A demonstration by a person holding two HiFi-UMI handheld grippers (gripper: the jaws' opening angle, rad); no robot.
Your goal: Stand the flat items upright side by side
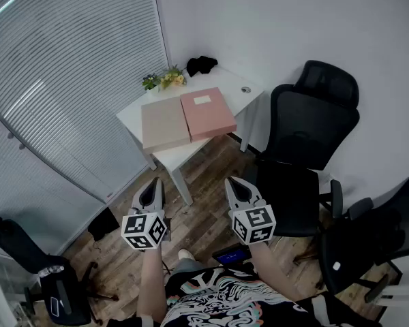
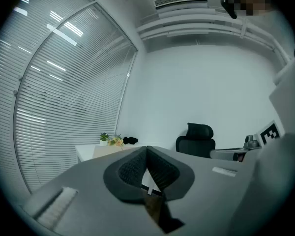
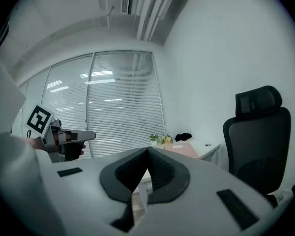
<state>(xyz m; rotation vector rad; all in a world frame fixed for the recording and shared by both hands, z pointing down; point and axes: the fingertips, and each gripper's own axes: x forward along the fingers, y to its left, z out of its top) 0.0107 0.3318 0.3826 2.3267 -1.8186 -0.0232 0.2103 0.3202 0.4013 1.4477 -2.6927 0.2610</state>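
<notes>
**A:** What is shown of the room?

**B:** A wall of closed window blinds [image 1: 68, 67] is seen at the left, with a wooden floor [image 1: 204, 176] below. A black office chair [image 1: 313, 135] is placed just right of a small white table [image 1: 226, 80] set in the corner.

**A:** Where are the flat items found?

**B:** Both are laid flat on the table, side by side and touching along one long edge. The beige flat item [image 1: 164, 123] is on the side toward the blinds. The pink flat item [image 1: 208, 113], marked with a pale label, is on the side toward the chair. Neither has been stood upright.

**A:** How are the grippers held?

**B:** Both are held over the floor, well apart from the table and pointed toward it. The left gripper [image 1: 152, 191] is clenched, its jaws pressed together with nothing between them. The right gripper [image 1: 237, 188] is clenched and empty as well.

**A:** Is anything smaller seen?

**B:** A small bunch of yellow flowers [image 1: 165, 79] is set at the table's far edge, with a black bundle [image 1: 201, 64] just beside it.
</notes>
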